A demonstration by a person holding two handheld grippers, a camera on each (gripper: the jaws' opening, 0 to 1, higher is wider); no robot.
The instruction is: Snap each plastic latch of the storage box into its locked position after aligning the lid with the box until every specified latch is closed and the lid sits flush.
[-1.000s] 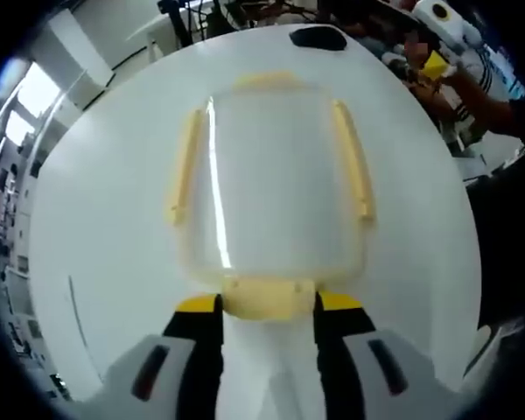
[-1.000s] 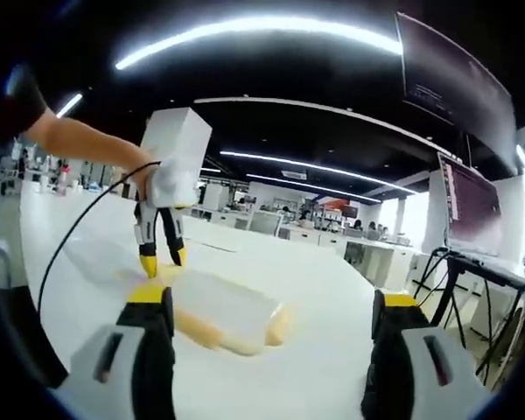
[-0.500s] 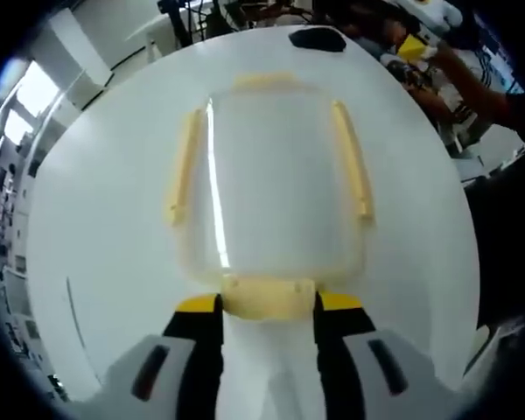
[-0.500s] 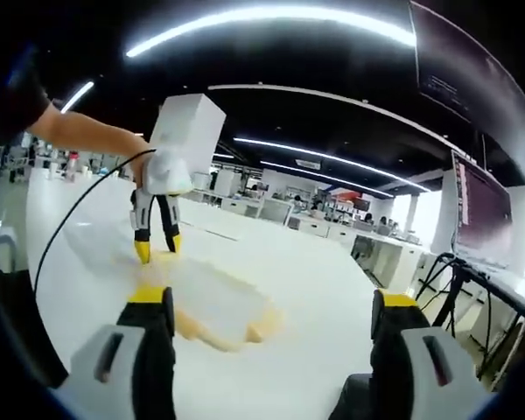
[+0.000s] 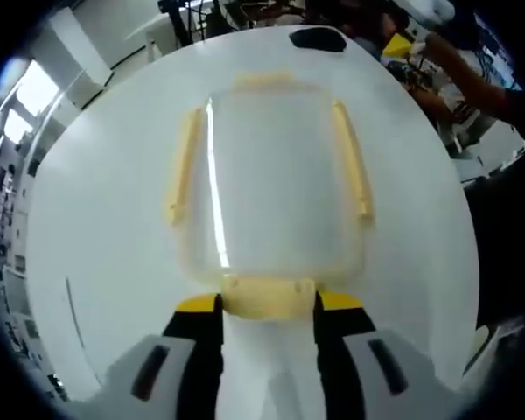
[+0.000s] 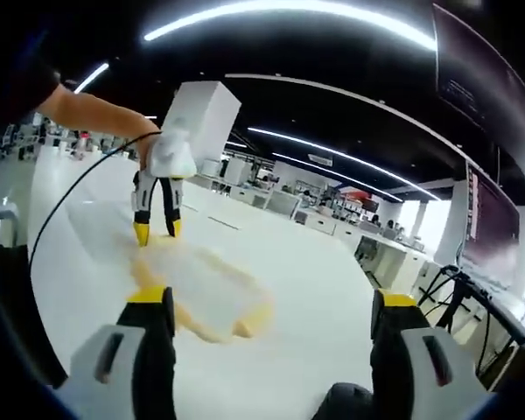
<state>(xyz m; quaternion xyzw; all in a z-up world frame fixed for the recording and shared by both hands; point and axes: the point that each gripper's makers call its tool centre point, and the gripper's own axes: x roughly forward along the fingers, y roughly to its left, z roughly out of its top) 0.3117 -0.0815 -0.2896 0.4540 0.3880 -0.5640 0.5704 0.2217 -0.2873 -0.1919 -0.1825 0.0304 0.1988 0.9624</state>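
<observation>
A clear storage box (image 5: pixel 276 179) with its lid on lies on the white round table (image 5: pixel 105 219). Pale yellow latches run along its left side (image 5: pixel 182 171), its right side (image 5: pixel 354 162) and its far end (image 5: pixel 267 80). My left gripper (image 5: pixel 269 304) is shut on the near-end latch (image 5: pixel 269 293), with one yellow-tipped jaw against each end of it. In the right gripper view the box (image 6: pixel 206 289) lies low on the left, and the left gripper (image 6: pixel 156 232) points down onto its far end. My right gripper (image 6: pixel 267 302) is held up off the table, wide open, with nothing in it.
A black object (image 5: pixel 318 38) lies at the table's far edge. A person's arm (image 5: pixel 472 79) reaches across beyond the table at the upper right. Desks and monitors (image 6: pixel 494 236) stand in the room behind. Bare tabletop (image 6: pixel 315 289) surrounds the box.
The left gripper and the box have kept still. The right gripper has shifted, so the box sits lower and more tilted in its view; its jaws stay wide open.
</observation>
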